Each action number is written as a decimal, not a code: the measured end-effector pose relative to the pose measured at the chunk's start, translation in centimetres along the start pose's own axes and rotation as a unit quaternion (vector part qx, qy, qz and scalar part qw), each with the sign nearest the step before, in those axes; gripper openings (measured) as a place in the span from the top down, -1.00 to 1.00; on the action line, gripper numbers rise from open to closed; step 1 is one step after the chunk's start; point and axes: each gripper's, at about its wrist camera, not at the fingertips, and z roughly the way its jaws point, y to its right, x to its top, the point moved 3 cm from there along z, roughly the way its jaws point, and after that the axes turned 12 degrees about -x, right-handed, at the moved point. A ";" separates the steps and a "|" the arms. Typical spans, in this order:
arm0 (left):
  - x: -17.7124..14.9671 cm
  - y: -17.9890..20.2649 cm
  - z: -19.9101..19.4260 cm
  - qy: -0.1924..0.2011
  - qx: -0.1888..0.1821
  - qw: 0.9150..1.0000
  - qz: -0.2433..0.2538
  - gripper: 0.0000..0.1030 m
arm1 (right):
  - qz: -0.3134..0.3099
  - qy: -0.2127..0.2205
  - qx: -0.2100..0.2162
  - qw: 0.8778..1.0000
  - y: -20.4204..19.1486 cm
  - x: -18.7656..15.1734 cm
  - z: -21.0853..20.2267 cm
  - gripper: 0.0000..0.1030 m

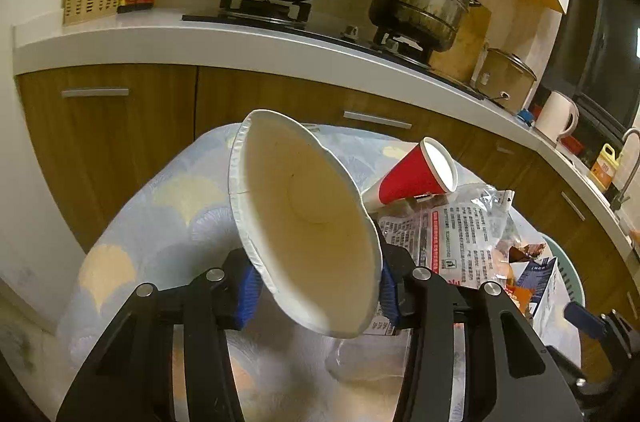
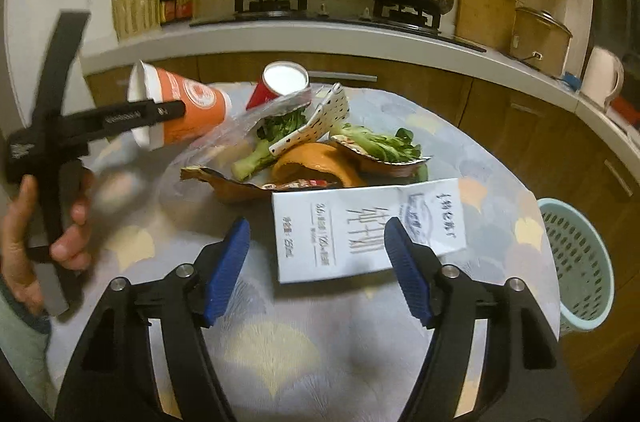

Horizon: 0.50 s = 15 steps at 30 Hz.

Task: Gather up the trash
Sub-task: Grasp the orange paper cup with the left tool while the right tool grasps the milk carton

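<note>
**A:** What do we see of the trash?

**B:** We see a large paper cup (image 1: 308, 222), orange with white print outside and cream inside, lifted off the table (image 2: 360, 354) and tipped on its side. Its mouth faces the left wrist camera. In the right wrist view it hangs over the table's left edge.

**A:** And what holds it?

**B:** Our left gripper (image 1: 316, 286) is clamped on the cup, a blue pad (image 1: 249, 296) pressing each side near the rim, and the rim looks squeezed out of round. A hand (image 2: 40, 222) grips the black handle at the far left of the right wrist view, fingers curled around it, the tool angled up toward the cup.

**A:** What lies on the table?

**B:** A heap sits near the far edge: a red cup (image 2: 276, 86) lying on its side with its white inside showing, a clear plastic bag (image 2: 224, 138), green vegetable stalks (image 2: 264, 154), an orange peel (image 2: 316, 162) and torn wrappers (image 2: 384, 158). Nearer the middle lies a flat white carton (image 2: 352, 234) with printed characters.

**A:** And our right gripper?

**B:** Our right gripper (image 2: 316, 266) hovers low over the table with its jaws standing wide, nothing pressed between the pads. The carton lies on the table beyond and between the fingertips. A pale green basket (image 2: 576, 262) stands off the table's right edge.
</note>
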 end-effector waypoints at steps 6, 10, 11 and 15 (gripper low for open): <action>-0.4 0.6 -0.1 0.002 0.008 1.000 0.019 0.13 | 0.004 -0.029 -0.035 0.999 1.7 -1.0 1.1 -0.28; -0.5 0.6 -0.3 -0.001 0.003 1.000 0.018 0.10 | 0.021 -0.044 -0.071 0.996 5.6 -2.7 0.7 -0.28; -0.5 0.6 -0.3 -0.002 -0.001 1.000 0.016 0.09 | 0.031 -0.050 -0.079 0.995 7.2 -3.3 0.6 -0.28; -0.5 0.4 -0.2 -0.014 -0.015 1.000 0.006 0.09 | 0.064 -0.069 -0.122 0.988 11.5 -4.7 0.8 -0.28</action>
